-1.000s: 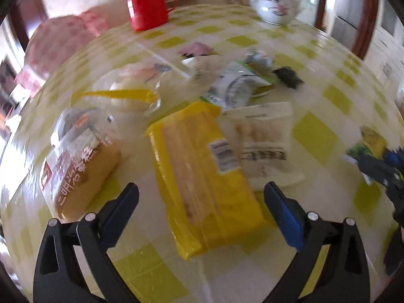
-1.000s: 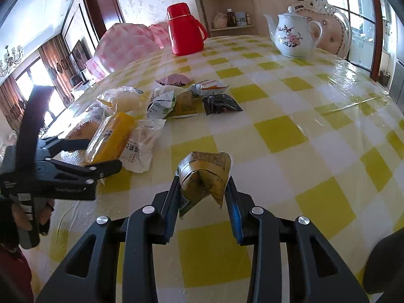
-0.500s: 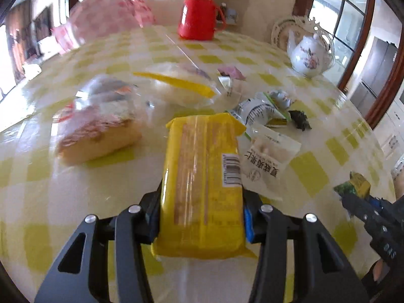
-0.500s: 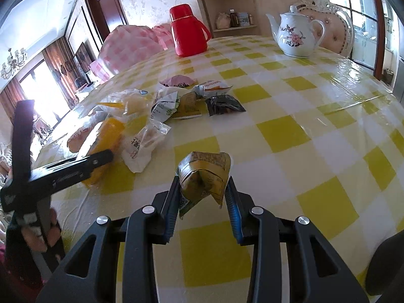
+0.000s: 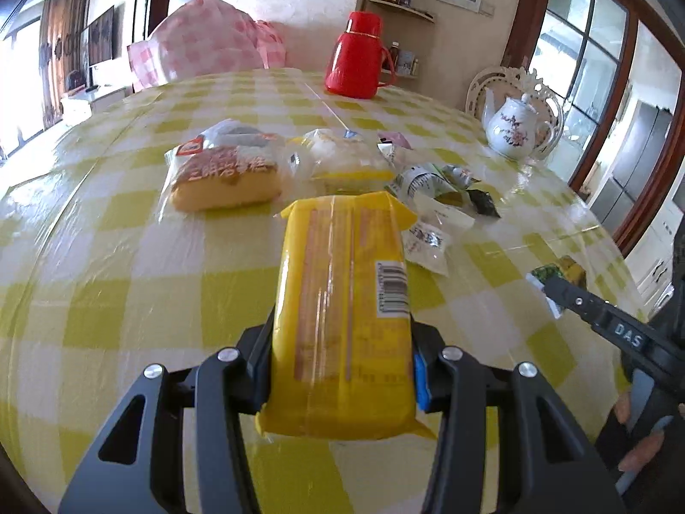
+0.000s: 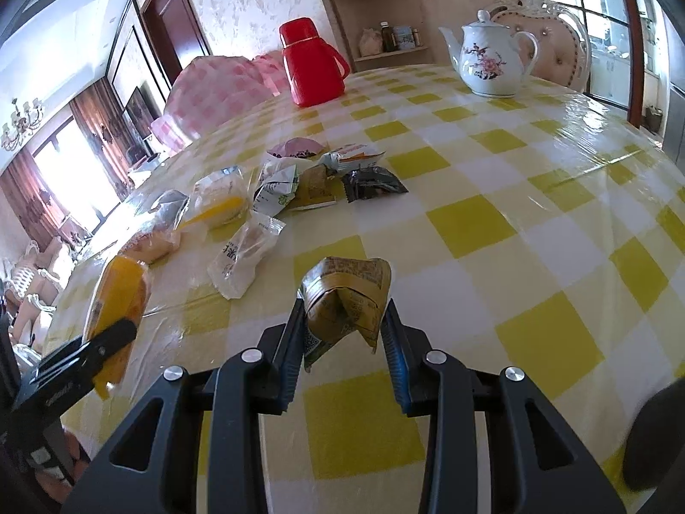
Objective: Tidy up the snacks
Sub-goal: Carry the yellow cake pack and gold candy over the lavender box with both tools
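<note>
Left gripper (image 5: 342, 368) pinches the yellow pack (image 5: 342, 300) near its close end, most of its length jutting out unsupported above the table (image 5: 107, 257); the slick wrapper could sag or slip if swung fast. Right gripper (image 6: 342, 334) is clamped on a crumpled green packet (image 6: 346, 300), also held clear of the cloth. Ahead lie the cake bag (image 5: 222, 171), a white pouch (image 5: 428, 235) and a heap of small wrappers (image 5: 432, 180), crowding any set-down spot; the red flask (image 5: 357, 60) and teapot (image 5: 513, 128) stand well beyond.
</note>
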The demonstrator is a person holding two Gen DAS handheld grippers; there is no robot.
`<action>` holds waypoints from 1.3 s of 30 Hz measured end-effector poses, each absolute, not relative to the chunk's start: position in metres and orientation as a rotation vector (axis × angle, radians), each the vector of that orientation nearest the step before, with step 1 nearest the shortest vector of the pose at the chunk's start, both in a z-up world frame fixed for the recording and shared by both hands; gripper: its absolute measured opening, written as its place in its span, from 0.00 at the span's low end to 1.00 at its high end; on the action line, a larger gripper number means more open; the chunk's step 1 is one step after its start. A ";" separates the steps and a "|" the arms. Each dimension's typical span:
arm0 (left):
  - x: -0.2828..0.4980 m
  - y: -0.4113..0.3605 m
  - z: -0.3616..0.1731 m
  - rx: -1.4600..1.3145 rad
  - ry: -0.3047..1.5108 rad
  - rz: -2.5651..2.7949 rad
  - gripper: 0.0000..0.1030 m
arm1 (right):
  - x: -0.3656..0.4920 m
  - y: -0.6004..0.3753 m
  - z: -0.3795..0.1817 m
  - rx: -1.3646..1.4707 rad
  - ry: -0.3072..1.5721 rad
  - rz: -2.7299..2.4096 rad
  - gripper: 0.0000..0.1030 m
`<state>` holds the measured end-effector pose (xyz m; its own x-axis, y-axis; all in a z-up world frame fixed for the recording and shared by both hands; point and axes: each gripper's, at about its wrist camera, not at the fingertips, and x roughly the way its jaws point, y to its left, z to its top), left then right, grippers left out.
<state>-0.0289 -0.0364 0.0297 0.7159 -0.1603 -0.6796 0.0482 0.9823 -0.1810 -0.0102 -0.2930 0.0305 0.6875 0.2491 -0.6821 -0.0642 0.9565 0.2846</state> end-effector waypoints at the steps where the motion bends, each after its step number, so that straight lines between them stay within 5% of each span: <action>1: -0.035 -0.035 0.031 -0.156 0.758 -0.112 0.47 | -0.015 -0.291 0.031 0.249 0.797 0.177 0.34; 39: -0.174 0.048 0.046 -0.134 0.766 -0.081 0.47 | -0.139 -0.143 0.053 0.191 0.818 0.494 0.34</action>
<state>-0.1742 0.0478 0.0461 0.7182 -0.1216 -0.6851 0.0243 0.9884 -0.1499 -0.1389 -0.1432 0.0527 0.5784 0.4916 -0.6509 -0.3474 0.8705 0.3487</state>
